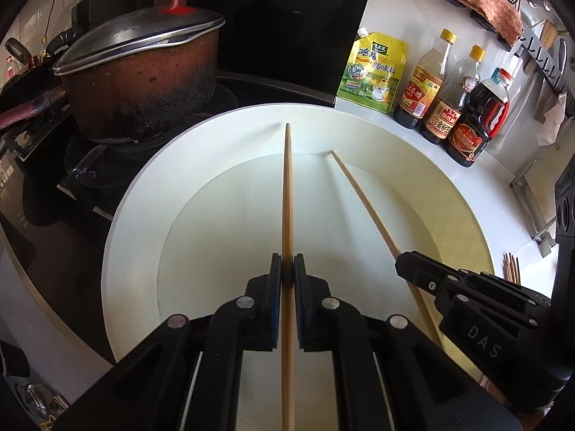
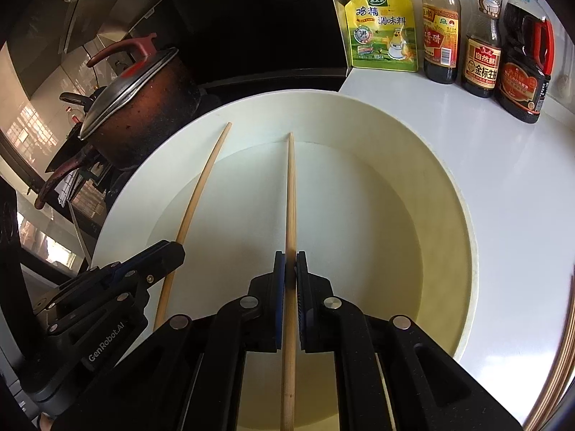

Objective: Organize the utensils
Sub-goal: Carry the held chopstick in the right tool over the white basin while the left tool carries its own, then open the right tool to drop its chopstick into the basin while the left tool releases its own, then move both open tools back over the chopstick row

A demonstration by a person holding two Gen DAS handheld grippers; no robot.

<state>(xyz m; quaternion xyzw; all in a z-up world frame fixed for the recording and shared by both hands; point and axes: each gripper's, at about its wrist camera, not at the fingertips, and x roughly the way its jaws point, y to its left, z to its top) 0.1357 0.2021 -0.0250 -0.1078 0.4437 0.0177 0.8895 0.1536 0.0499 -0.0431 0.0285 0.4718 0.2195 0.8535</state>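
Note:
Each gripper holds one wooden chopstick over a big white basin [image 1: 143, 194]. My left gripper [image 1: 287, 269] is shut on a chopstick [image 1: 288, 186] that points straight ahead toward the basin's far wall. In the same view the right gripper [image 1: 406, 264] comes in from the right with its own chopstick [image 1: 363, 197]. In the right wrist view my right gripper [image 2: 290, 269] is shut on a chopstick [image 2: 290, 194], with the left gripper [image 2: 172, 251] and its chopstick [image 2: 201, 186] at the left. The white basin [image 2: 452, 179] lies below both.
A brown lidded pot [image 1: 143, 82] sits on the stove left of the basin. A yellow seasoning pouch [image 1: 373, 72] and three sauce bottles [image 1: 467, 118] stand on the white counter behind. More chopsticks [image 1: 512, 269] lie on the counter at the right. A utensil rack [image 1: 539, 54] hangs on the wall.

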